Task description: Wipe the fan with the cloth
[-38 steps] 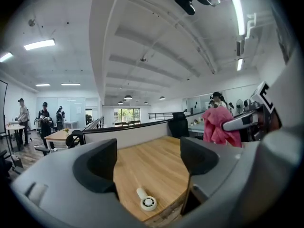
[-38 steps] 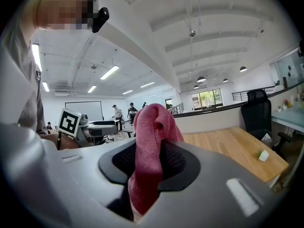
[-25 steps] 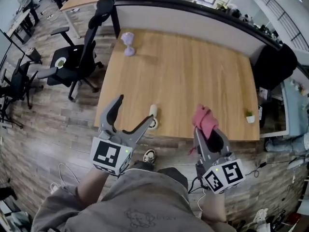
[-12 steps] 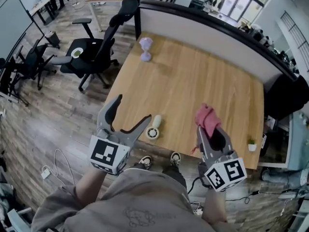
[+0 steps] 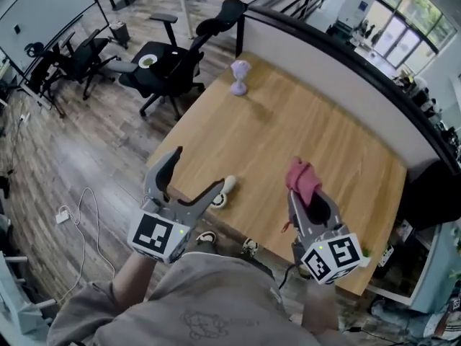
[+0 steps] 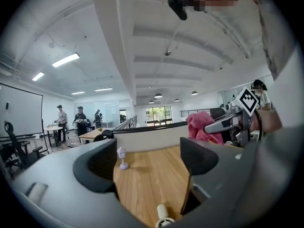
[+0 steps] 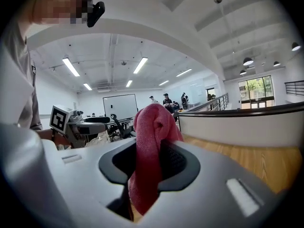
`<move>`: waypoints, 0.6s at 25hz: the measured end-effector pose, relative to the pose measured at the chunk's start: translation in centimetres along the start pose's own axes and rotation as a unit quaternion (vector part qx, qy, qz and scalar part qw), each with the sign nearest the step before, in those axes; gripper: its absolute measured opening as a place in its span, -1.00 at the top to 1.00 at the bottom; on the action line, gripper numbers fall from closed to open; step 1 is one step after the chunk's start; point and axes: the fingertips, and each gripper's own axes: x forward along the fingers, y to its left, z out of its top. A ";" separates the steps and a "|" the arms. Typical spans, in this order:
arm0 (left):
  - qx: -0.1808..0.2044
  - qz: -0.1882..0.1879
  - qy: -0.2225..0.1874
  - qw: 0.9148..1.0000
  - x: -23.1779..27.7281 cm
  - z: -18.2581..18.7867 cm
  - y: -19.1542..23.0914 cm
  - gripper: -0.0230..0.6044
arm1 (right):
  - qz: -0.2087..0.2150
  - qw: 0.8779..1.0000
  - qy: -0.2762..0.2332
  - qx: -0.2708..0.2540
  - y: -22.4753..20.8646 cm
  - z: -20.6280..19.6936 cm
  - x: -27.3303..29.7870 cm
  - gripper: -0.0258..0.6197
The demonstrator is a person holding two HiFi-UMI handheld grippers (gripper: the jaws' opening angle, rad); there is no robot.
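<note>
A small white hand fan (image 5: 222, 191) lies flat by the near edge of the wooden table (image 5: 317, 132); it also shows low in the left gripper view (image 6: 163, 216). My left gripper (image 5: 199, 169) hovers open over that table edge, its right fingertip just beside the fan, with nothing between the jaws (image 6: 149, 164). My right gripper (image 5: 305, 191) is shut on a bunched pink cloth (image 5: 303, 178), held above the table's near side. The cloth (image 7: 151, 146) sticks up between the jaws (image 7: 148, 167). A lilac fan-like ornament on a stand (image 5: 239, 76) sits at the far left corner.
A dark-topped partition (image 5: 338, 52) runs along the table's far side. Black office chairs (image 5: 173, 60) stand on the wood floor to the left, and a cable (image 5: 78, 218) lies on the floor. People stand far off by desks (image 6: 71, 120).
The head view has swung, so the table now runs diagonally and more floor shows at left. Both grippers keep their pose; the cloth stays held and the left jaws stay apart.
</note>
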 end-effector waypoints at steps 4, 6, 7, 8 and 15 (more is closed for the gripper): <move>-0.015 0.036 0.011 0.999 -0.8 -0.3 -1.2 -0.40 | 0.041 0.999 0.004 -0.004 -0.9 -0.1 0.3 0.57; -0.013 0.047 0.016 0.999 -1.3 -0.5 -1.6 -0.40 | 0.057 0.998 0.005 -0.005 -0.9 -0.2 0.4 0.57; -0.013 0.053 0.018 0.998 -1.5 -0.6 -1.7 -0.40 | 0.065 0.998 0.006 -0.005 -0.9 -0.2 0.5 0.57; -0.013 0.058 0.019 0.998 -1.7 -0.7 -1.9 -0.40 | 0.072 0.997 0.008 -0.005 -0.9 -0.3 0.6 0.57; -0.001 0.069 0.030 0.997 -3.2 -2.1 -3.0 -0.40 | 0.109 0.994 0.019 -0.010 -0.3 -0.8 1.4 0.57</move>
